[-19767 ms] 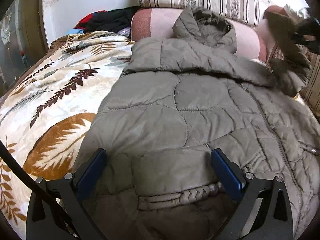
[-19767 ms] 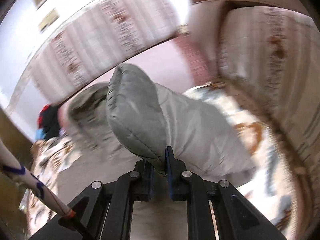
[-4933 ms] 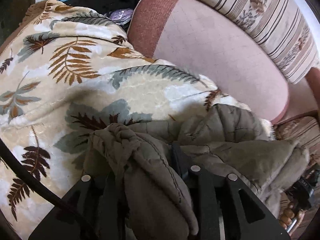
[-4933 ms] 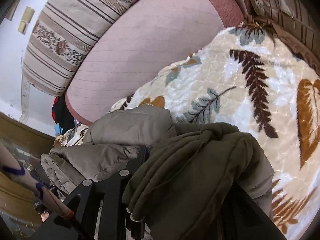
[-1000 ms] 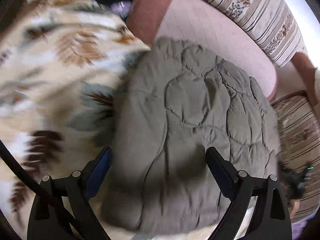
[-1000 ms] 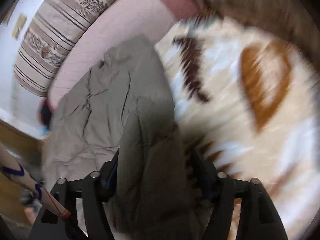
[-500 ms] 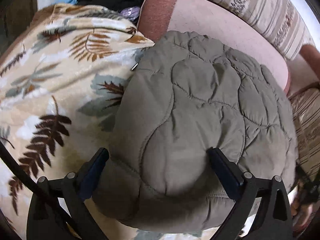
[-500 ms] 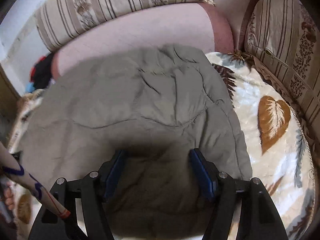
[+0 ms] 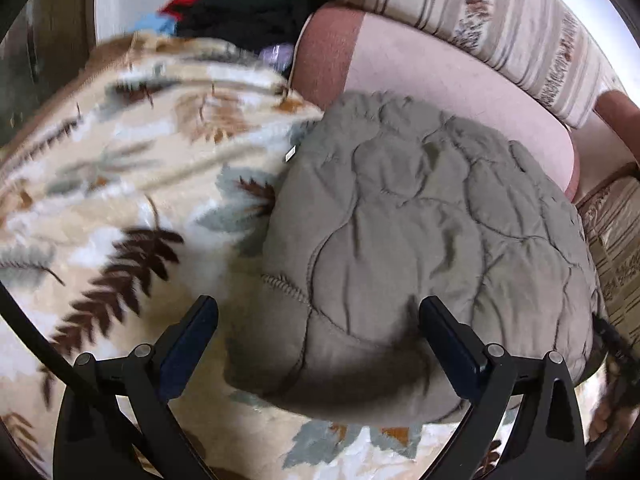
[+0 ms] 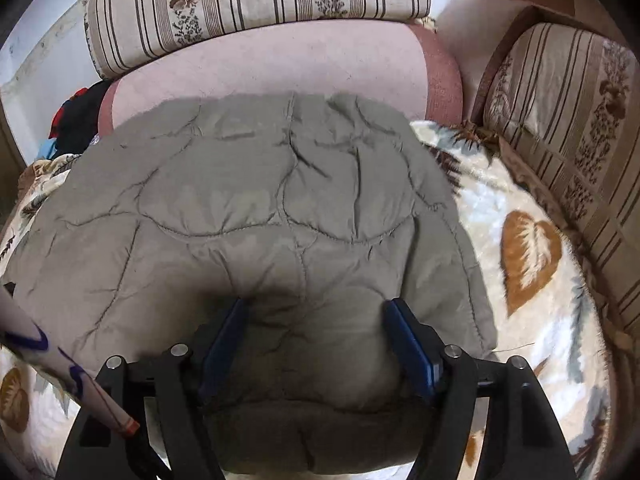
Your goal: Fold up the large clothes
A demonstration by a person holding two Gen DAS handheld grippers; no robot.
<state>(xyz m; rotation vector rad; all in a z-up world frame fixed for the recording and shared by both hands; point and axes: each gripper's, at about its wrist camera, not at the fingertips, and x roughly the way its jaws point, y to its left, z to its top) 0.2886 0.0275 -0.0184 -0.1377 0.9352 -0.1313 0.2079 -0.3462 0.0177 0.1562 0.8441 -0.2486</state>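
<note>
The olive quilted jacket lies folded into a thick, rounded bundle on the leaf-patterned blanket, its far edge against a pink bolster. My left gripper hangs wide open over the jacket's near left corner, one finger above the fabric and the other above the blanket. In the right wrist view the jacket fills the middle. My right gripper sits at its near edge with its jaws opening. A bulge of the jacket lies between the blue pads.
Striped cushions stand behind the bolster and along the right side. A pile of dark, red and blue clothes lies at the far left. A white stick with blue marks crosses the lower left of the right wrist view.
The jacket now lies still and flat. My left gripper has drawn back toward the jacket's left corner. My right gripper has rolled level and its jaws have widened a little.
</note>
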